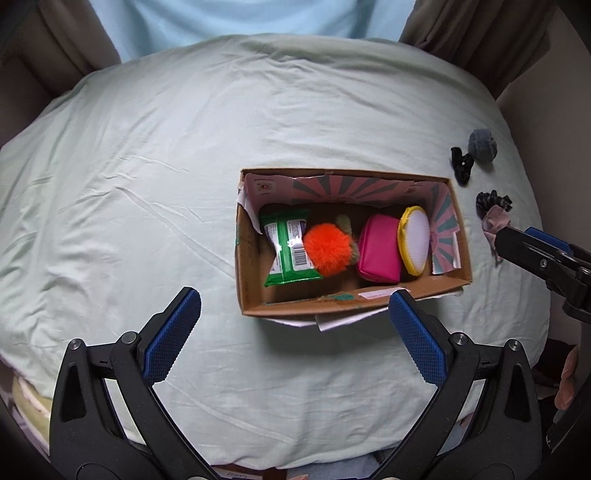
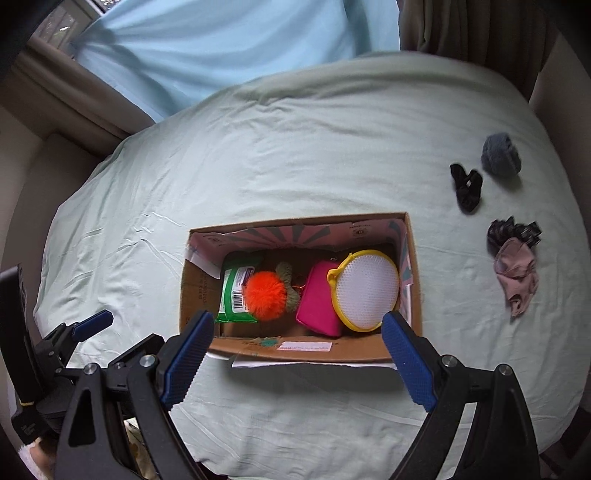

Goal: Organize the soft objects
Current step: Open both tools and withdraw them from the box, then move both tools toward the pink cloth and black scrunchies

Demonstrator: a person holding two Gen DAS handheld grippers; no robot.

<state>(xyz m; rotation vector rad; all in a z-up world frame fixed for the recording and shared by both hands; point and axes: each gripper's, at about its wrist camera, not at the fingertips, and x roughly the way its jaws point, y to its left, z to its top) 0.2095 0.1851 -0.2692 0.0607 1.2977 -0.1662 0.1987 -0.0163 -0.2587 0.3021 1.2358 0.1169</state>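
An open cardboard box (image 1: pixel 258 308) (image 2: pixel 192 295) sits on the pale green bedsheet. Inside lie a green wipes pack (image 1: pixel 286 245) (image 2: pixel 232 291), an orange pompom (image 1: pixel 327 249) (image 2: pixel 266 295), a pink pouch (image 1: pixel 380 249) (image 2: pixel 317 302) and a yellow-rimmed white round pad (image 1: pixel 415 240) (image 2: pixel 365 290). Right of the box lie a grey ball of fabric (image 1: pixel 482 146) (image 2: pixel 500 153), a black scrunchie (image 1: pixel 461 164) (image 2: pixel 467 186), a dark scrunchie (image 1: pixel 493 201) (image 2: pixel 506 229) and a pink scrunchie (image 1: pixel 495 221) (image 2: pixel 517 275). My left gripper (image 1: pixel 295 325) is open and empty, in front of the box. My right gripper (image 2: pixel 299 358) is open and empty over the box's near wall.
The bedsheet (image 1: pixel 147 184) (image 2: pixel 295 147) covers the whole surface, with its edges falling away on all sides. A light blue curtain (image 1: pixel 221 18) (image 2: pixel 221 48) hangs behind. The right gripper's fingers (image 1: pixel 535 254) show at the right edge of the left wrist view, near the pink scrunchie.
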